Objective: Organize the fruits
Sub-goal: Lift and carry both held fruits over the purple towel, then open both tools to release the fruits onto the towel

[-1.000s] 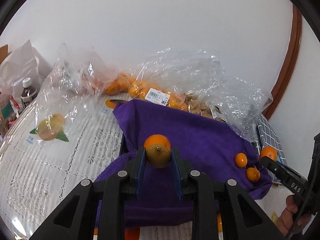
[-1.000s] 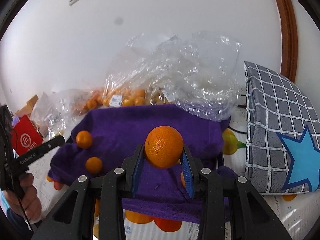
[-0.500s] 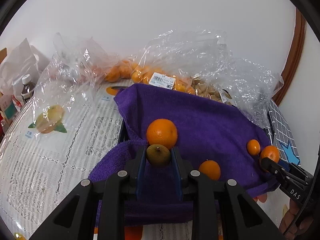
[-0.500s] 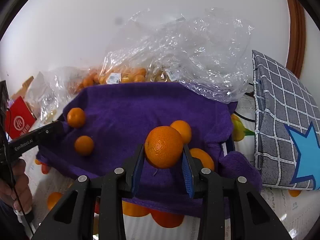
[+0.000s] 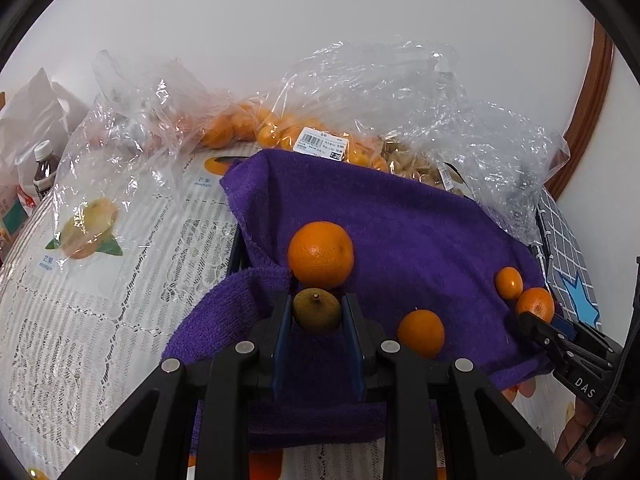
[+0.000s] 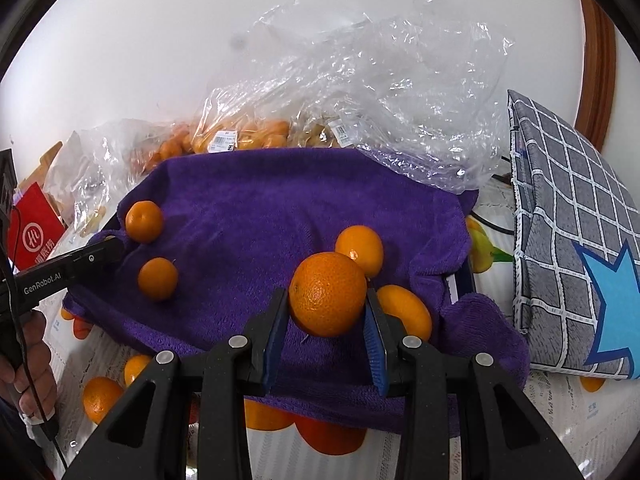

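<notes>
While both grippers are clamping fruit, the right gripper (image 6: 326, 316) holding its orange (image 6: 327, 294) is hovering just over the purple towel (image 6: 256, 216), and the left gripper (image 5: 317, 322) pinching a greenish fruit (image 5: 317, 310) is probably sitting lower there.

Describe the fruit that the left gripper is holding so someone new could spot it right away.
Find the purple towel spread over the table. At its near edge the left gripper is shut on a small fruit, just below a large orange. Unlike the orange fruits around it, it is dull olive green with a stem nub.
</notes>
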A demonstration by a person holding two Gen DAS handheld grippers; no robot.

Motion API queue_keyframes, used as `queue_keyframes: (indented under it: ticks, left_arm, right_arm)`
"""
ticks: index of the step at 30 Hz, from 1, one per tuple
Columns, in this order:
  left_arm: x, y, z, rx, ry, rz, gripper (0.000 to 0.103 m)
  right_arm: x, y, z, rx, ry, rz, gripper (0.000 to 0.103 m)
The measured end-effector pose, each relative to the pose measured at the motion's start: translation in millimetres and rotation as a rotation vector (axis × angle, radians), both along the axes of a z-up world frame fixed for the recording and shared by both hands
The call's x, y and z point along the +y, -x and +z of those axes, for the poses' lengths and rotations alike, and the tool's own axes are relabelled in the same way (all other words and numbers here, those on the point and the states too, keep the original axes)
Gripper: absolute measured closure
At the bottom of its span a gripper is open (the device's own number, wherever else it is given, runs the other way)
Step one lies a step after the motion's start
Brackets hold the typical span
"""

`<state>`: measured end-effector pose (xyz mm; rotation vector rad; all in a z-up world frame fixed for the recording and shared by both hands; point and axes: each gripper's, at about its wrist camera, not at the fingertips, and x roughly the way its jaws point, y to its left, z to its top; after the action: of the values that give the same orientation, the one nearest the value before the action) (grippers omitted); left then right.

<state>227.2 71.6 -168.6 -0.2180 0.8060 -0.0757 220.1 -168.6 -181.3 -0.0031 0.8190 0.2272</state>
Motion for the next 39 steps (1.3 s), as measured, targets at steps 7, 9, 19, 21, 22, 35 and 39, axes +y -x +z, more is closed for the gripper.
queue_keyframes:
  ticks: [7, 9, 19, 21, 22, 35, 39]
  left_arm:
    - [-2, -3, -4, 0.013, -0.018, -0.003, 0.079]
    - [-1, -3, -4, 0.014, -0.014, 0.0, 0.079]
    - [-1, -4, -4, 0.011, -0.015, -0.001, 0.079]
    - [0, -4, -3, 0.008, -0.012, -0.001, 0.079]
    - [0, -4, -3, 0.008, -0.009, -0.001, 0.079]
    - [1, 4, 6, -0.05, 0.039, -0.001, 0.065]
    - [2, 8, 10, -0.077, 0.051, 0.004, 0.064]
  right_arm:
    - [0, -4, -5, 0.025, 0.0, 0.005, 0.067]
    - [0, -5, -5, 0.027, -0.002, 0.009, 0.067]
    - [5, -4, -5, 0.017, 0.013, 0.028, 0.067]
    - [4, -2, -4, 0.012, 0.009, 0.031, 0.066]
    - [3, -2, -2, 0.008, 0.003, 0.031, 0.065]
    - [2, 15, 13, -0.068, -0.001, 0.022, 0.045]
    - [1, 18, 17, -0.089, -0.005, 0.013, 0.045]
